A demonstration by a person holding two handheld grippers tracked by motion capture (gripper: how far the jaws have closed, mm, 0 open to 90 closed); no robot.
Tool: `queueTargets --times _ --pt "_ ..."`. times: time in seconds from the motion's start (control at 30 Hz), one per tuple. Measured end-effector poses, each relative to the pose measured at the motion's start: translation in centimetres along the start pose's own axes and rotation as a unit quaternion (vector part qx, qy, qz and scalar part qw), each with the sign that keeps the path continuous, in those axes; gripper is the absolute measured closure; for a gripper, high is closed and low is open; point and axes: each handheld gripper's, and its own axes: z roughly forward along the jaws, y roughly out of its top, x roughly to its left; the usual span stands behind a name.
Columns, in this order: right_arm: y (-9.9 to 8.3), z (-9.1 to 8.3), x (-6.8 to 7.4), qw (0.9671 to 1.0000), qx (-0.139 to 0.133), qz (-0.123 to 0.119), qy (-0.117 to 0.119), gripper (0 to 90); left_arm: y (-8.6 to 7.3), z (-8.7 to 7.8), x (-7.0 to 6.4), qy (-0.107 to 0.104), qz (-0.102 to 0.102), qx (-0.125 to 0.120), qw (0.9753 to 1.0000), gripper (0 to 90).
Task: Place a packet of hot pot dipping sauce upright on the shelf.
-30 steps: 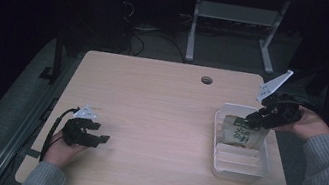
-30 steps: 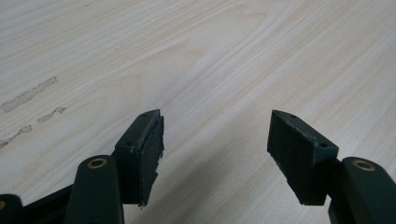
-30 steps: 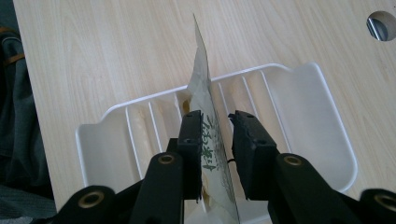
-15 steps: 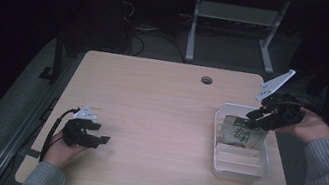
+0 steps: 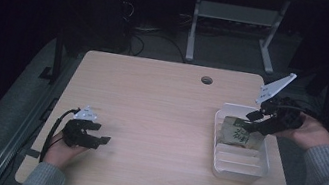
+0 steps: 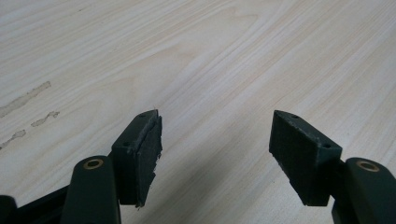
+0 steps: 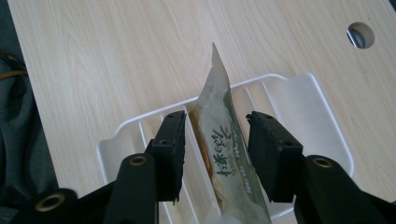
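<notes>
Resting my left claw (image 5: 94,137) on the bare counter (image 5: 157,122), I keep its jaws wide with nothing between them. Over at the right, the snack packet (image 7: 229,154) stands on edge in the white tray (image 5: 237,166), in the compartment at its far end; the other slots look empty. My right claw (image 7: 215,154) straddles the packet, jaws parted and, as far as I can tell, just off it. I judge the placing nearly done: only backing away remains.
</notes>
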Motion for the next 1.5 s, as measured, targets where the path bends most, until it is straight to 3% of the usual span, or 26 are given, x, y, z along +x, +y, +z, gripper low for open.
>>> queueTargets --times 0.23,0.63,1.0,1.5 --pt "0.2 -0.9 0.9 0.9999 -0.009 0.005 -0.004 50.8 0.1 -0.1 -0.3 0.000 0.006 0.000 1.0000 33.7" --pt "1.1 -1.7 2.7 0.9998 -0.019 -0.009 -0.003 49.2 -0.1 -0.5 -0.2 -0.002 0.002 -0.007 1.0000 33.5" --pt "1.9 -0.8 3.9 0.9994 -0.023 -0.022 0.014 47.6 -0.2 -0.6 0.0 0.002 -0.005 -0.012 0.9999 32.2" --pt "2.7 -0.1 5.0 0.9992 -0.027 -0.025 0.019 45.5 -0.1 -0.7 0.0 0.002 -0.002 -0.013 0.9999 31.6"
